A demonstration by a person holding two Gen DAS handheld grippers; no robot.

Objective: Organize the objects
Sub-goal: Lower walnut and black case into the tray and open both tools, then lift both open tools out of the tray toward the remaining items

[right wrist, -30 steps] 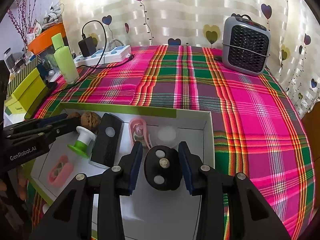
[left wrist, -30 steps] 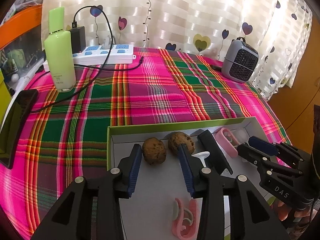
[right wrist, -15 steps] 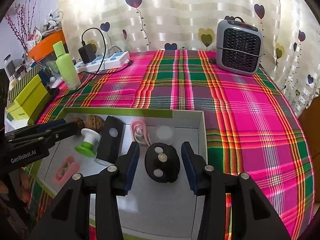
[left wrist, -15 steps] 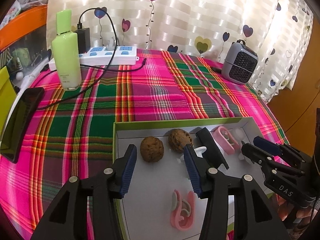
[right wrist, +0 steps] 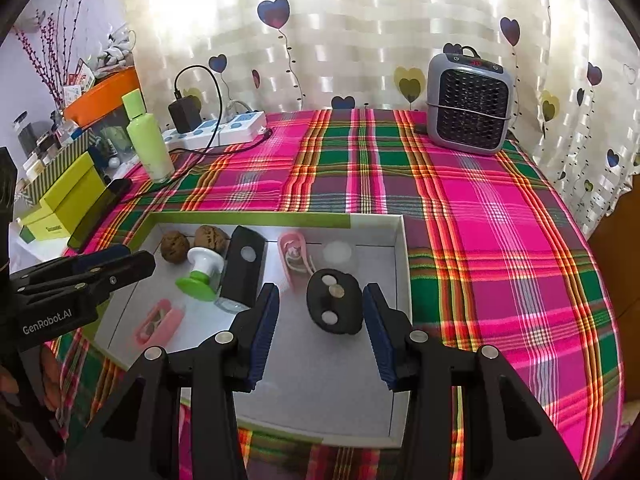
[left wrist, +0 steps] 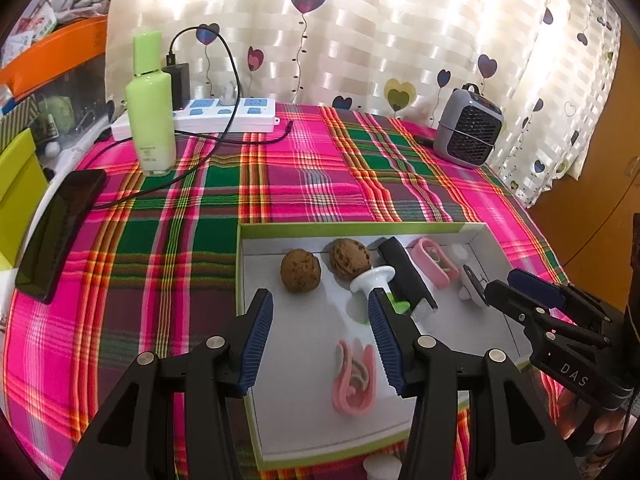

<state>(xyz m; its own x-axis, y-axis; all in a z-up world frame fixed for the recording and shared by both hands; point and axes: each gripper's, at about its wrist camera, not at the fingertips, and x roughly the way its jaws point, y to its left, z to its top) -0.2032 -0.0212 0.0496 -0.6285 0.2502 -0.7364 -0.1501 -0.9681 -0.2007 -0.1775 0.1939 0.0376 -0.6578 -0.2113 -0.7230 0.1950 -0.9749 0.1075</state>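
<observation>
Nearest, right gripper (right wrist: 320, 318) spread wide, empty, hovering over black round disc with three pale studs (right wrist: 335, 306) inside shallow white green-rimmed cardboard tray (right wrist: 403, 264); left gripper (left wrist: 320, 334) likewise agape, empty. Likely between placements: next, probably fetching another item from plaid cloth beyond.

The left gripper's right fingers (left wrist: 382, 336) hide the stopper's green base (left wrist: 401, 305) and part of the black case (left wrist: 404, 270).

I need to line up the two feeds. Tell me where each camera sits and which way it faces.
Left wrist: on the left gripper, facing the curtain over the box's left half; jaws open.
Right wrist: on the right gripper, above the black disc; jaws open.
Shared: both show the box, two walnuts, the heater and the other gripper.
</observation>
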